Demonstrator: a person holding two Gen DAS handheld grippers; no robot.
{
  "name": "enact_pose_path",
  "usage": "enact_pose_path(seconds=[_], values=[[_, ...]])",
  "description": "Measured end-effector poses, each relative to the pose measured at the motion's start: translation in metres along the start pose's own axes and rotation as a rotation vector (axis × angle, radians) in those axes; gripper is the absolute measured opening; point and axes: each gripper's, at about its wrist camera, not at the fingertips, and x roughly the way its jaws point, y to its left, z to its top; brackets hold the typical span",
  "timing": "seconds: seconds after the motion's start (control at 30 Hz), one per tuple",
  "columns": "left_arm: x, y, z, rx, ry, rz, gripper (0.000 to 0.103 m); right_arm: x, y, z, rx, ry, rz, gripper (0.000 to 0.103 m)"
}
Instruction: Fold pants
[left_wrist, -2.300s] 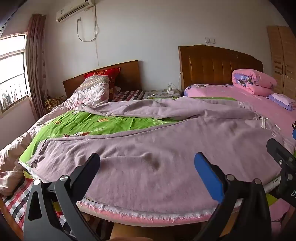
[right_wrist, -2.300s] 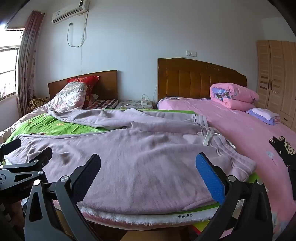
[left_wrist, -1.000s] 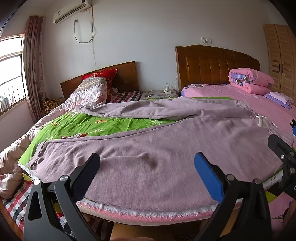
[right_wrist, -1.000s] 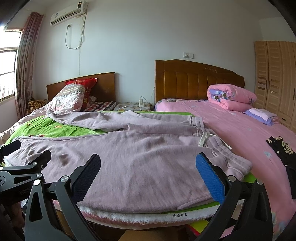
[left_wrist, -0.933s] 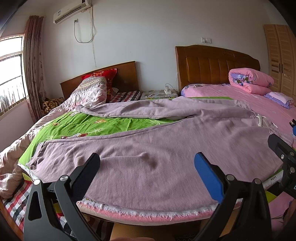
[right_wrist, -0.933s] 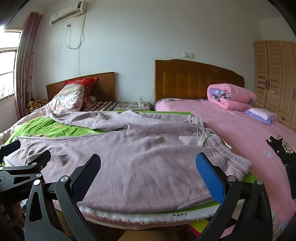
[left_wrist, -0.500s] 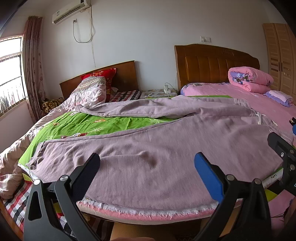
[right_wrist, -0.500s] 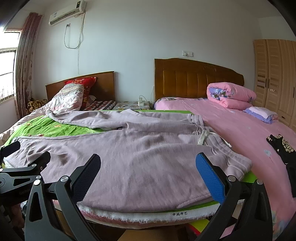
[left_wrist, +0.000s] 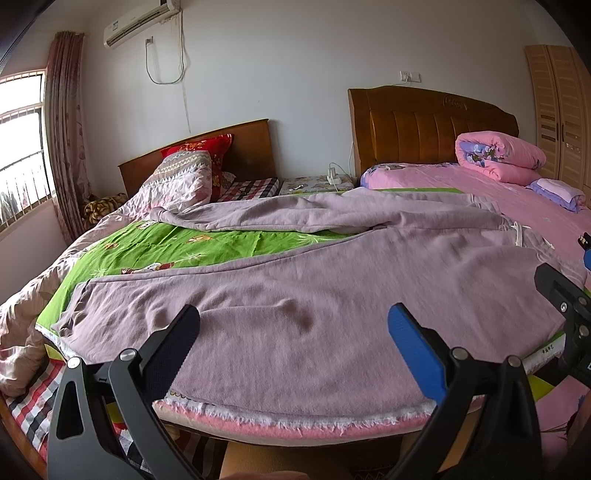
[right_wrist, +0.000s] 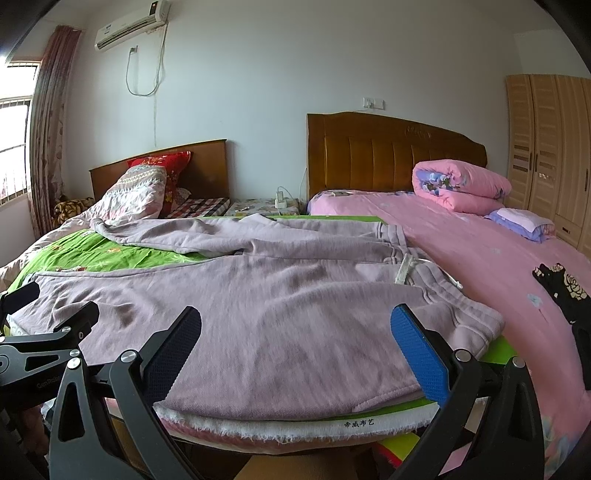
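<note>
Lilac sweatpants lie spread across the foot of the beds on a green sheet. One leg runs along the near edge, the other angles off toward the far left. The waistband with a white drawstring is at the right. My left gripper hovers open at the near edge over the near leg, nothing between its fingers. My right gripper is open too, over the thigh part near the waistband. Each gripper shows at the edge of the other's view.
A green patterned sheet lies under the pants. A rolled pink quilt and a folded purple cloth sit on the pink bed. A black flowered garment lies at the right. Pillows are at the far left.
Both views have drifted slightly, by a small shift of the hands. The pants have not moved and both grippers stay open.
</note>
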Motion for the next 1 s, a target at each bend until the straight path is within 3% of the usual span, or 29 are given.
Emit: enact_pose_path(seconds=[0.7, 0.9, 1.0], values=[[0.004, 0.001, -0.008, 0.027, 0.020, -0.004, 0.102, 0.003, -0.006, -0.003, 0.021, 0.015, -0.005, 0.099], [0.009, -0.003, 0.001, 0.086, 0.038, -0.061, 0.102, 0.010, -0.017, 0.004, 0.015, 0.050, 0.021, 0.099], [0.012, -0.007, 0.021, 0.151, 0.000, -0.091, 0.102, 0.018, -0.033, 0.026, -0.007, 0.058, 0.028, 0.099]])
